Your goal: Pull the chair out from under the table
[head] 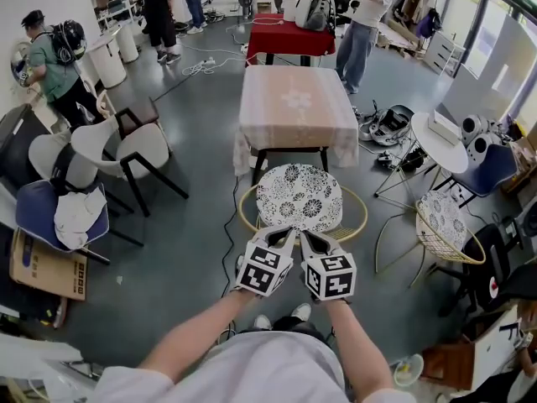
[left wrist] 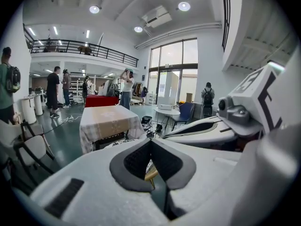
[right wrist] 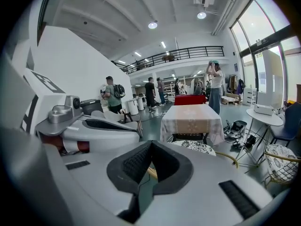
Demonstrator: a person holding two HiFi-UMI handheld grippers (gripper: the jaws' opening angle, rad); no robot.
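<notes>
Grey, glossy floor (head: 193, 133) of a tall hall with a railed mezzanine (right wrist: 178, 54) and full-height windows (left wrist: 174, 72). At the centre stood the table (head: 295, 107) under a pale checked cloth. The chair (head: 299, 196), with a round patterned cushion inside a gold wire rim, stood at the table's near side, its far edge at the cloth's hem and most of the seat out in the open.

The left gripper (head: 285, 232) and right gripper (head: 309, 235) sat side by side on the near rim, each with jaws closed on the gold wire.

Left: white chairs (head: 134, 145) and a blue chair (head: 50, 212). Right: a round white table (head: 440, 145) and a second wire chair (head: 445, 225), near. Far: a red-clothed table (head: 289, 36) and standing people. A black cable (head: 228, 225) ran along the floor just left of the chair.
</notes>
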